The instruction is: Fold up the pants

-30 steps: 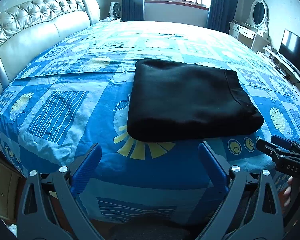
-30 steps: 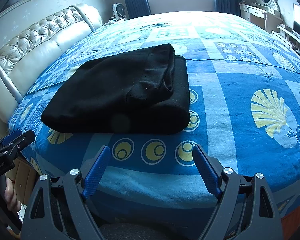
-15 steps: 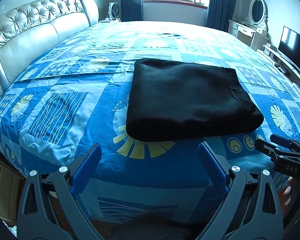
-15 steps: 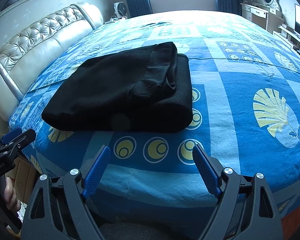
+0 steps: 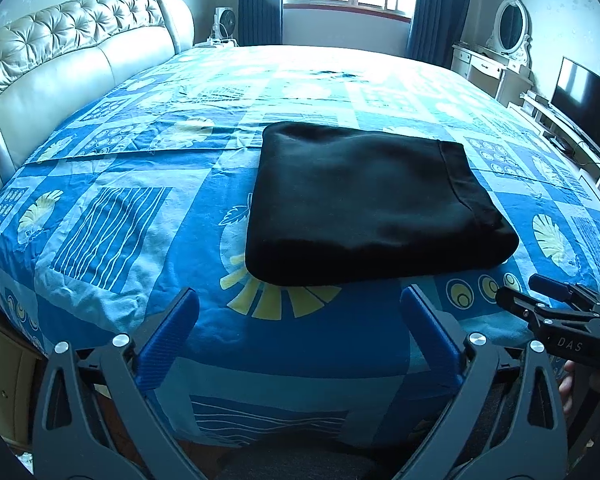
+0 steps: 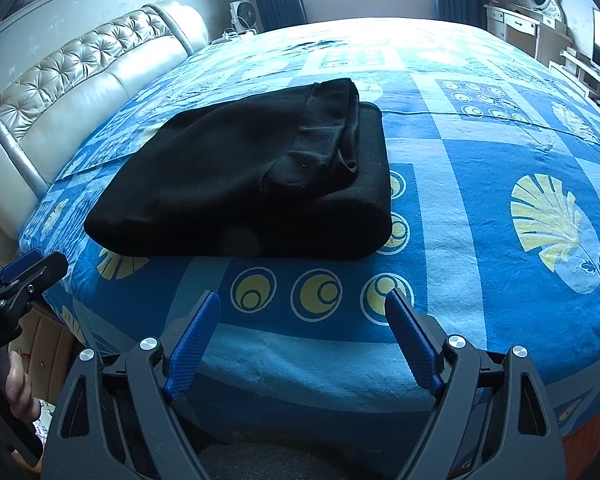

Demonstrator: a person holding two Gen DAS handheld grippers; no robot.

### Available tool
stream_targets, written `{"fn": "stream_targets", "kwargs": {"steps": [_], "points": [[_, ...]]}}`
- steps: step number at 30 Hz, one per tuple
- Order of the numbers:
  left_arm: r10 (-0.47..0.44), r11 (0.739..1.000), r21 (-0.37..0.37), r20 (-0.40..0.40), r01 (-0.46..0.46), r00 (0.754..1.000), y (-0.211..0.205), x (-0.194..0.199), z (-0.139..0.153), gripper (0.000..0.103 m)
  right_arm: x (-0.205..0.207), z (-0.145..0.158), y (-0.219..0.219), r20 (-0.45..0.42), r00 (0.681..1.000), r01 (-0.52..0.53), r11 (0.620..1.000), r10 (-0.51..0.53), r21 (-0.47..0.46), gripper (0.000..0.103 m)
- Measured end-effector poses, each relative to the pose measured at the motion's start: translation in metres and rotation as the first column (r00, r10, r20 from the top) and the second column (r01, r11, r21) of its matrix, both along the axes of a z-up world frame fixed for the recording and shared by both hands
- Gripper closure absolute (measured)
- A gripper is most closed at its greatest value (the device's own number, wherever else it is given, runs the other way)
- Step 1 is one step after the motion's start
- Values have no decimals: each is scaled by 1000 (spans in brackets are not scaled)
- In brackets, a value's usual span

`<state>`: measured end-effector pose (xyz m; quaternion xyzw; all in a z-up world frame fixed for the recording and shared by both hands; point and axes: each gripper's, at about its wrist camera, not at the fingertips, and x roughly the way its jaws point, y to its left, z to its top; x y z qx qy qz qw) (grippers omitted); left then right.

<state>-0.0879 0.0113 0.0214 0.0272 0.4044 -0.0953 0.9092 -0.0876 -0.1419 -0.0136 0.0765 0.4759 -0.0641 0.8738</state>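
Pants: folded black fabric pants (image 5: 372,204) lie flat on the blue patterned bedspread (image 5: 112,216).
Left fingers (image 5: 300,312): mine, spread apart, empty.
Right fingers (image 6: 302,312): spread apart, empty.

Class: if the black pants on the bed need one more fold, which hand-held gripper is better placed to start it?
Probably the right hand-held gripper: it is open and faces the thick folded end of the pants. The left hand-held gripper, also open, faces their long side.
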Motion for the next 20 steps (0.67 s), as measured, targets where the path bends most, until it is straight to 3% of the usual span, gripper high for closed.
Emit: {"fn": "stream_targets", "kwargs": {"steps": [4, 7, 11, 15, 17, 20], "points": [[23, 1000, 0, 6, -23, 1000, 1, 1, 2, 2, 0, -1, 1, -3, 1000, -3, 1000, 3, 3, 20], [105, 993, 49, 28, -106, 994, 4, -2, 3, 2, -1, -2, 1, -5, 1000, -4, 1000, 4, 11, 20], [81, 996, -37, -70, -84, 994, 16, 4, 7, 2, -1, 0, -4, -9, 1000, 0, 999, 0, 47, 20], [125, 988, -87, -67, -130, 990, 45, 31, 23, 2, 11, 23, -21, 34, 999, -3, 995, 0, 100, 20], [187, 981, -54, -19, -188, 982, 67, 60, 26, 2, 26, 36, -39, 74, 997, 16, 995, -24, 97, 17], [290, 954, 59, 70, -294, 954, 98, 114, 20, 2, 71, 49, -77, 98, 993, 65, 997, -69, 52, 16]]}}
